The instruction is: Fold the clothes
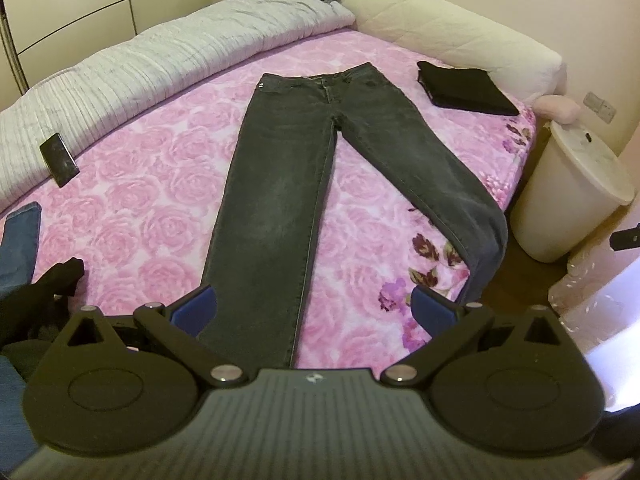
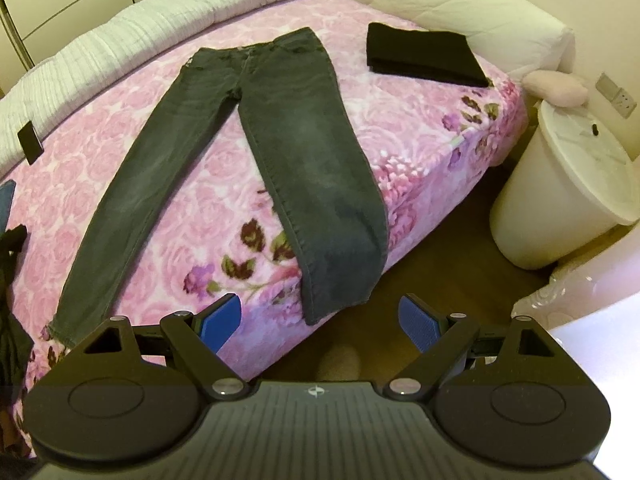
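Two wide-open tools (image 1: pixel 314 312) (image 2: pixel 320 322) above flat dark jeans' (image 1: pixel 280 184) (image 2: pixel 304 152) cuffs, untouching.

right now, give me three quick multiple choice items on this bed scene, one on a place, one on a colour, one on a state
1. Where does the folded black garment lie?
A. on the floor
B. on the bed beside the jeans' waistband
C. on the white bin

2. What colour are the spread jeans?
A. red
B. white
C. dark grey

3. How is the left gripper?
A. open, holding nothing
B. shut on the jeans
C. shut on the phone

Answers: 1 B, it sits on the pink bedcover near the waistband. 2 C, faded dark grey denim. 3 A, the blue pads stand wide apart above one leg.
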`<action>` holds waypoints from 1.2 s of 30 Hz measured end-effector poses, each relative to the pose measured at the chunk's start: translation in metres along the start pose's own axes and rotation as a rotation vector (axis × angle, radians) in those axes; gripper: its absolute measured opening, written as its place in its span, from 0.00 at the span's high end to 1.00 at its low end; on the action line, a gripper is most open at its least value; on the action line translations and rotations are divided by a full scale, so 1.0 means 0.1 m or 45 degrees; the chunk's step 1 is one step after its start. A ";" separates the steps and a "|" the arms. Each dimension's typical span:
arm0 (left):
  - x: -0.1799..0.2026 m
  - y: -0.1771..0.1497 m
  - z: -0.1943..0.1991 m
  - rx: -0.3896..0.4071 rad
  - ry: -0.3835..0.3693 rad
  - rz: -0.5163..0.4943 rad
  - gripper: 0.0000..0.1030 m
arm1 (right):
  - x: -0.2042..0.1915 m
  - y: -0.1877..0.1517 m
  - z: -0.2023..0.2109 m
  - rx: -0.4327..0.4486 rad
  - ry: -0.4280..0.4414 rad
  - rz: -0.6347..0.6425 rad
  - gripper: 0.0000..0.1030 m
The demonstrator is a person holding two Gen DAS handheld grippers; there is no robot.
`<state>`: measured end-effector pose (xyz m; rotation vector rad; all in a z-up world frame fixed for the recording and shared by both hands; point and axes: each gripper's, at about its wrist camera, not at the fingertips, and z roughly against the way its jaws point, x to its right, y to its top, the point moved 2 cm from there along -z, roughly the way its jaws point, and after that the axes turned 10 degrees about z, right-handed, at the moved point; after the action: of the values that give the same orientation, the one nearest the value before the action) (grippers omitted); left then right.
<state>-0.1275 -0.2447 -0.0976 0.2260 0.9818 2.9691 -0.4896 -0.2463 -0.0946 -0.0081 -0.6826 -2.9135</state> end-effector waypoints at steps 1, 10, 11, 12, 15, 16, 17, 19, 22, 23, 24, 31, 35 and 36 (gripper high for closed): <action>0.02 0.01 -0.03 -0.002 0.003 0.003 0.01 | 0.06 0.06 -0.04 0.008 0.004 0.003 0.14; 0.64 0.40 -0.60 0.028 0.167 0.087 0.01 | 1.01 0.89 -0.60 0.121 0.107 0.147 0.14; 0.74 0.45 -0.68 0.034 0.194 0.117 0.01 | 1.16 0.99 -0.68 0.128 0.120 0.177 0.14; 0.86 0.49 -0.74 0.033 0.222 0.151 0.01 | 1.33 1.09 -0.75 0.124 0.127 0.209 0.14; 1.23 0.58 -0.87 0.014 0.310 0.267 0.01 | 1.85 1.36 -0.94 0.112 0.154 0.311 0.14; 1.35 0.60 -0.90 0.006 0.330 0.296 0.01 | 1.98 1.42 -0.99 0.096 0.162 0.345 0.14; 1.46 0.60 -0.92 -0.002 0.344 0.319 0.01 | 2.09 1.51 -1.06 0.077 0.167 0.381 0.14; 1.67 0.59 -0.96 -0.019 0.372 0.364 0.01 | 2.30 1.69 -1.19 0.044 0.177 0.454 0.14; 1.97 0.58 -1.02 -0.048 0.413 0.427 0.01 | 2.45 1.93 -1.36 0.062 0.213 0.548 0.14; 2.04 0.56 -1.05 -0.064 0.431 0.440 0.01 | 2.47 2.02 -1.42 0.060 0.221 0.568 0.14; 2.09 0.54 -1.08 -0.077 0.450 0.453 0.01 | 2.49 2.11 -1.49 0.059 0.229 0.587 0.14; 2.21 0.54 -1.41 -0.042 0.528 0.597 0.01 | 2.46 2.72 -1.63 0.104 0.268 0.716 0.14; 2.23 0.73 -1.74 -0.006 0.504 0.683 0.01 | 2.47 3.05 -1.66 0.154 0.267 0.816 0.14; 2.24 0.81 -1.80 -0.004 0.496 0.694 0.01 | 2.48 3.12 -1.67 0.168 0.266 0.836 0.14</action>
<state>-0.3712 -0.4049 -0.1627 -0.1153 1.0938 3.6084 -0.6841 -0.6321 -0.0966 0.0715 -0.6757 -2.2035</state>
